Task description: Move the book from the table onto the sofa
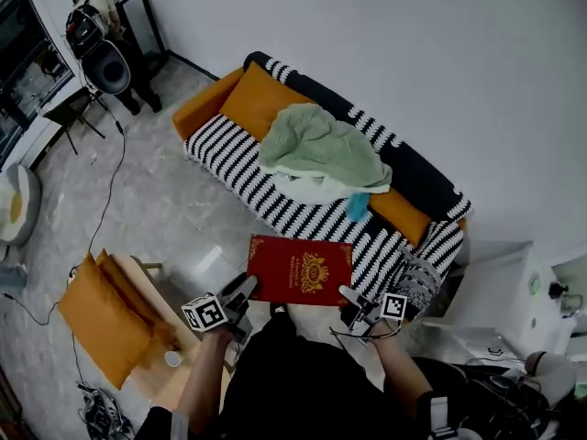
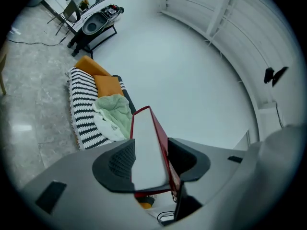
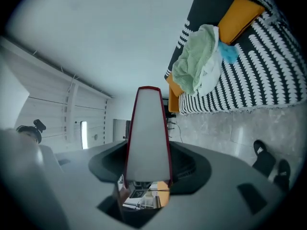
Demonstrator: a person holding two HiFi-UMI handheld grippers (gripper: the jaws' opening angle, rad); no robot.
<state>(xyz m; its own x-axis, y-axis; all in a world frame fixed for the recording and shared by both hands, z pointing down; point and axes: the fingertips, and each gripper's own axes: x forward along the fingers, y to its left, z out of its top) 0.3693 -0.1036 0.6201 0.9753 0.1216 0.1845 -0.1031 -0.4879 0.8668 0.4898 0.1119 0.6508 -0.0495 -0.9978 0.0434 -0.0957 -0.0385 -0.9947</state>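
A red book point(image 1: 301, 269) with a gold crest hangs flat in the air, held from both sides over the floor in front of the sofa point(image 1: 275, 186). My left gripper point(image 1: 242, 293) is shut on its left edge, and my right gripper point(image 1: 352, 301) is shut on its right edge. In the left gripper view the book point(image 2: 147, 147) stands on edge between the dark pads, white pages showing. The right gripper view shows the book point(image 3: 147, 138) the same way, clamped between both pads. The sofa has a black-and-white striped cover.
A green blanket point(image 1: 321, 149) and orange cushions point(image 1: 259, 99) lie on the sofa. An orange-cushioned wooden chair point(image 1: 110, 314) stands at lower left, white furniture point(image 1: 495, 291) at right. A person point(image 1: 96, 26) stands by a stand at far upper left. Cables cross the grey floor.
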